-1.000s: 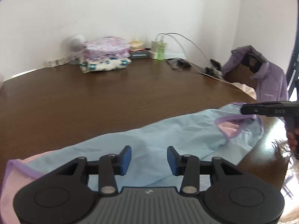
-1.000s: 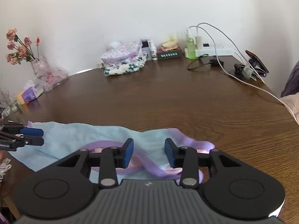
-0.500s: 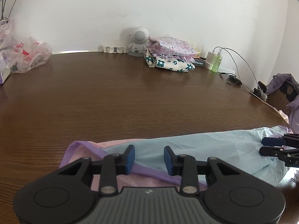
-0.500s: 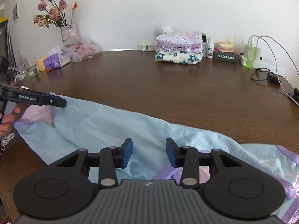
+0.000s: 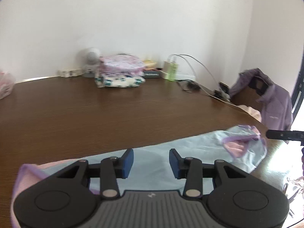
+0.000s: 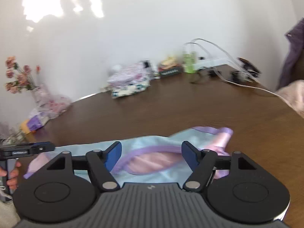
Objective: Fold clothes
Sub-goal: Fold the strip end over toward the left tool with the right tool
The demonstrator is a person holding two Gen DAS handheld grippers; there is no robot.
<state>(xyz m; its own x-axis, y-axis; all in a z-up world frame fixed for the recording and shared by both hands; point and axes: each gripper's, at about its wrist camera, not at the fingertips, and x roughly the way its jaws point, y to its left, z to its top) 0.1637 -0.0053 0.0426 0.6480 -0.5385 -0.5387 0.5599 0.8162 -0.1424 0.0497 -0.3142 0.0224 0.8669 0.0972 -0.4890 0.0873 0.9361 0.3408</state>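
A light blue garment (image 5: pixel 182 148) with purple trim lies stretched across the near edge of the brown table (image 5: pixel 95 114). My left gripper (image 5: pixel 151 163) hovers over its left part, jaws opening, with no cloth pinched between the blue pads. My right gripper (image 6: pixel 151 154) is over the garment's (image 6: pixel 152 142) right end, above a purple-edged opening with a pink inside (image 6: pixel 152 159). Its jaws are opening wide and the pads do not press the cloth. Each view shows the other gripper at its side: the right gripper (image 5: pixel 283 134) and the left gripper (image 6: pixel 28 149), held by a hand (image 6: pixel 11 172).
A stack of folded clothes (image 5: pixel 119 74) sits at the back by the wall, with a small fan (image 5: pixel 91 60), a green bottle (image 5: pixel 172 72) and cables (image 5: pixel 199 87). A purple jacket (image 5: pixel 269 98) hangs on a chair at the right. A flower vase (image 6: pixel 39 93) stands at the left.
The right gripper's jaws have spread much wider. Both views swung to the side half a second ago and have swung back; the garment still lies on the table.
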